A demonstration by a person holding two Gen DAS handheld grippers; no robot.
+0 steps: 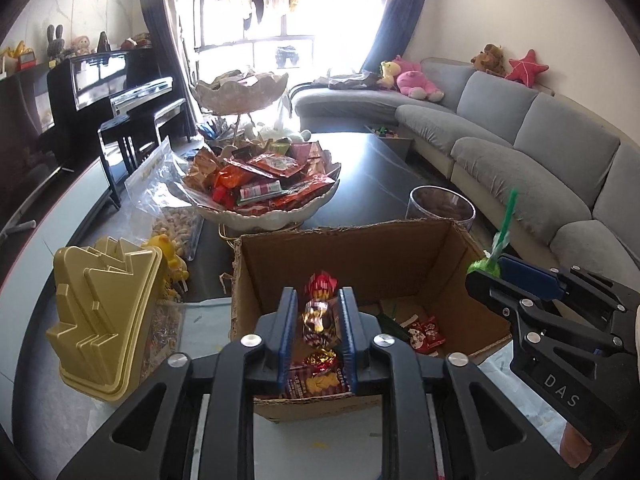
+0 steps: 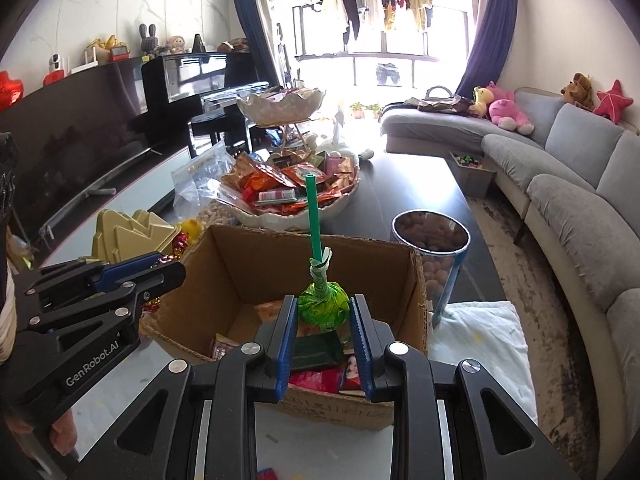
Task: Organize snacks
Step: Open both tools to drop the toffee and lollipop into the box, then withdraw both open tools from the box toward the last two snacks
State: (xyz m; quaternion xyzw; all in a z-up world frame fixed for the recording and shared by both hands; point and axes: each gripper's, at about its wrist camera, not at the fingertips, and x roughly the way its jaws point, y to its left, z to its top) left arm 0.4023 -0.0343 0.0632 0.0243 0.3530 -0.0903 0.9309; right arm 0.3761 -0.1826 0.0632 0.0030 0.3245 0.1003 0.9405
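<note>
Cardboard box [image 1: 360, 264] fills my left wrist view, holding red packets on its floor, while my left gripper [image 1: 318, 334] hangs over it, its jaws slightly parted around a foil-wrapped candy [image 1: 318, 318]; behind stands a shell-shaped bowl [image 1: 280, 216] heaped with snack packets. From my right wrist view, my right gripper [image 2: 323, 334] clamps a green lollipop [image 2: 323, 304] above the same box, a glass jar [image 2: 434, 248] of brown balls beside it.

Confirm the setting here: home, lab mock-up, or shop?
Almost certainly a home living room: a curved grey sofa with plush toys, an upright piano by the wall, and laundry hanging at the window. Work surface is a dark coffee table.
</note>
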